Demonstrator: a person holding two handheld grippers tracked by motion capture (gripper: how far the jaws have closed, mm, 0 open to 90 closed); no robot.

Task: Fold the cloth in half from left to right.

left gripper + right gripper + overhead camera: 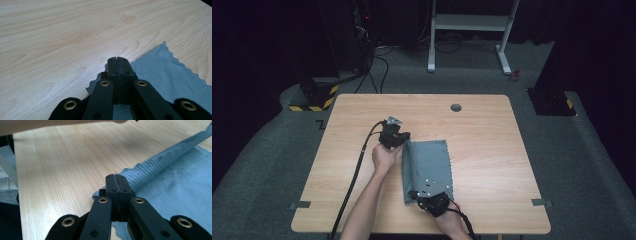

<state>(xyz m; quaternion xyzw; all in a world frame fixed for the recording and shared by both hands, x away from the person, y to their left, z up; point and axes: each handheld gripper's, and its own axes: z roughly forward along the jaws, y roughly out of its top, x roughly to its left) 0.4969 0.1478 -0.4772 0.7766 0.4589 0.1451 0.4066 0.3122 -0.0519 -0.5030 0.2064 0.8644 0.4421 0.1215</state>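
Left gripper [404,136] is clamped on the grey cloth's [432,165] 11 o'clock corner; right gripper [413,194] on its 7 o'clock corner. Wooden table [482,125] lies beneath.

No text, label, brand, number or sign can be read anywhere. The yellow-and-black hazard striping [319,100] on the black stand base, just off the far left corner of the wooden table [482,130], is a warning pattern without words. A dark mark on the carpet [319,123] just beside that same corner is too small to read.
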